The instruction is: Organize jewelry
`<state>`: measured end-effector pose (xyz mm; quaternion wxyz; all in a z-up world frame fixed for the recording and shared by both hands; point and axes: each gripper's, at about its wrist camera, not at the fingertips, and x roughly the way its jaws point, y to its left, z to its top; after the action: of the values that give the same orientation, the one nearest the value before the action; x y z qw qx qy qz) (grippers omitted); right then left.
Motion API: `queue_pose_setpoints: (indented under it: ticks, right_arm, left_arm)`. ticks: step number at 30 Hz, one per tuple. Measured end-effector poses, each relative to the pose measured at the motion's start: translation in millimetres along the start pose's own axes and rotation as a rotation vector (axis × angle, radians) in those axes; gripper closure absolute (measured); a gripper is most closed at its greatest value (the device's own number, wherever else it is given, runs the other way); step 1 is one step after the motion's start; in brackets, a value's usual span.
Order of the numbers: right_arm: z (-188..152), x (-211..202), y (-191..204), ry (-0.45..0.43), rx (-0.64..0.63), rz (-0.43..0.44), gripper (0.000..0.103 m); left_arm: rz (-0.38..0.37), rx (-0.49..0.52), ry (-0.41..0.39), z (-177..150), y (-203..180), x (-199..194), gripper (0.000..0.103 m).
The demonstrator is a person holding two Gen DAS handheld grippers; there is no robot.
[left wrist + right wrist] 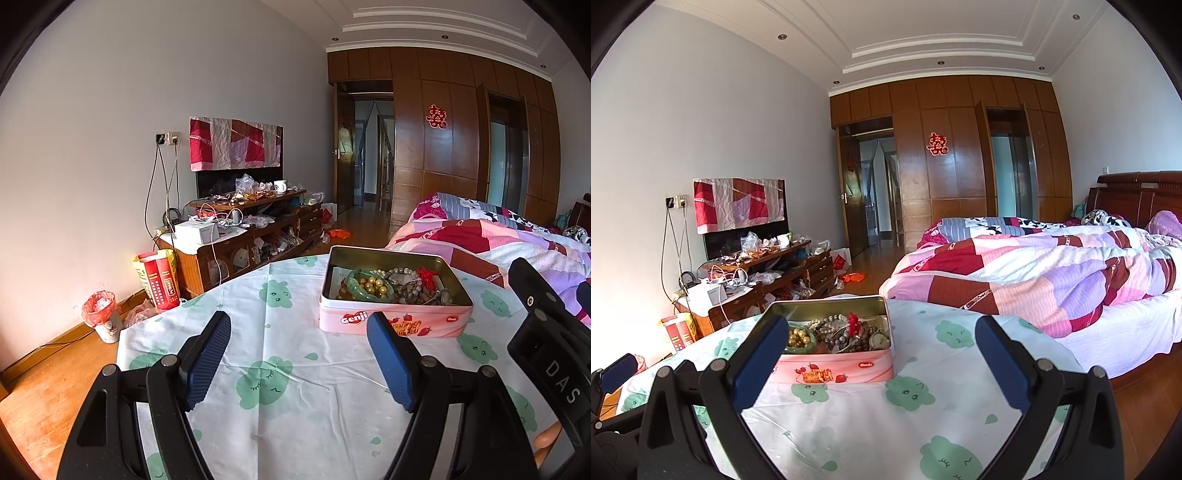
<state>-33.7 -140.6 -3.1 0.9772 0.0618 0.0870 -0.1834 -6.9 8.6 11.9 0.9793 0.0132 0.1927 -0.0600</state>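
Note:
A pink "Genji" tin (395, 322) stands open on the table, holding a heap of jewelry: a green bangle (360, 286), gold beads, grey and brown bead strings and a red tassel. It also shows in the right wrist view (846, 365). My left gripper (299, 326) is open and empty, just short of the tin's near left corner. My right gripper (881, 334) is open and empty, with its left finger in front of the tin's near left corner. The right gripper's body shows at the right edge of the left wrist view (546, 332).
The table wears a white cloth with green clouds (266, 380). A bed with a patchwork quilt (1052, 269) lies close on the right. A cluttered wooden TV cabinet (240, 236), a red box (160, 282) and a small bin (103, 317) stand on the left.

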Motion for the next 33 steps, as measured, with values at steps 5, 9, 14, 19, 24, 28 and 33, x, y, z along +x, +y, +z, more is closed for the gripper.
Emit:
queue_pose_setpoints:
  ticks: [5, 9, 14, 19, 24, 28, 33]
  right_arm:
    - [0.2, -1.1, -0.1, -0.003, 0.002, -0.001, 0.000]
    - [0.1, -0.9, -0.3, -0.001, 0.001, -0.001, 0.000]
    - [0.0, -1.0, -0.5, -0.002, 0.001, -0.001, 0.000]
    - [0.0, -1.0, -0.8, -0.003, 0.002, -0.003, 0.000]
    - [0.8, -1.4, -1.9, -0.004, 0.004, -0.005, 0.000]
    - [0.8, -1.5, -2.0, -0.006, 0.004, -0.006, 0.000]
    - [0.6, -1.4, -2.1, -0.005, 0.004, -0.005, 0.000]
  left_arm:
    - [0.001, -0.002, -0.001, 0.4, 0.4, 0.1, 0.026]
    - [0.006, 0.002, -0.004, 0.8, 0.6, -0.1, 0.026]
    - [0.005, 0.005, -0.011, 1.7, -0.2, -1.4, 0.026]
    - [0.016, 0.003, -0.004, 1.8, -0.9, -0.4, 0.026]
    - [0.023, -0.002, 0.005, 2.1, -1.2, 1.5, 0.026]
    - [0.033, -0.002, 0.008, 1.6, -2.7, 2.6, 0.025]
    - [0.032, -0.006, 0.017, 0.5, -1.5, 3.4, 0.025]
